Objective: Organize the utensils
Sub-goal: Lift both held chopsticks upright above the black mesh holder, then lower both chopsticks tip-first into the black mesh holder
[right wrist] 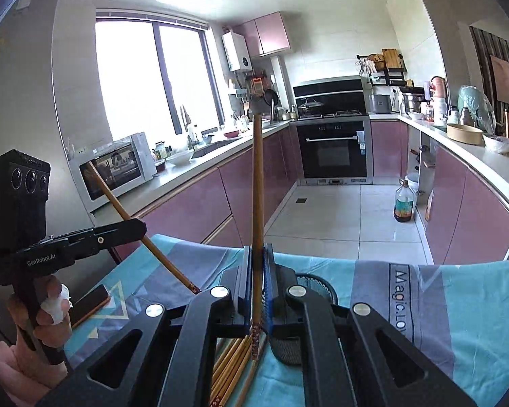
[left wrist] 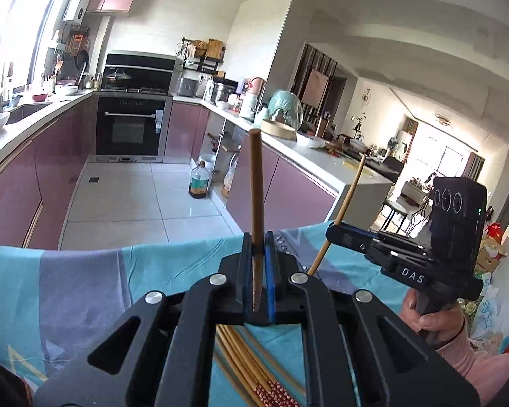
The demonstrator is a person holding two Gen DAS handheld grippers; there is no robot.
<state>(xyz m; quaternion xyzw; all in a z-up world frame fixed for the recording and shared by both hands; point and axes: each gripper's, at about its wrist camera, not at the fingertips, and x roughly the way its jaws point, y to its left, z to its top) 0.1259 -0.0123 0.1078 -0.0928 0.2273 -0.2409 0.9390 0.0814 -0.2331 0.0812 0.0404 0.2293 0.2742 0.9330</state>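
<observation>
The left gripper (left wrist: pixel 258 261) has its jaws clenched on one slim brown wooden chopstick (left wrist: pixel 256 203), raised upright, and the right gripper (right wrist: pixel 257 271) pinches a second wooden chopstick (right wrist: pixel 258 183) likewise, probably to pair them. Remaining bamboo chopsticks (right wrist: pixel 232 363) lie bundled near the turquoise-and-grey cloth-covered surface (right wrist: pixel 475 305)'s near edge beside a black mesh holder (right wrist: pixel 314 283).

Two wooden chopsticks are up off the tabletop, one clamped in each tool. Left-tool chopstick (left wrist: pixel 257 210): near upright, blunt end up. Right-tool chopstick (right wrist: pixel 258 210): near upright, red-patterned end down. Remaining chopstick bundle (right wrist: pixel 232 363) lies flat on the blue cloth, beside a black mesh holder (right wrist: pixel 317 285).
</observation>
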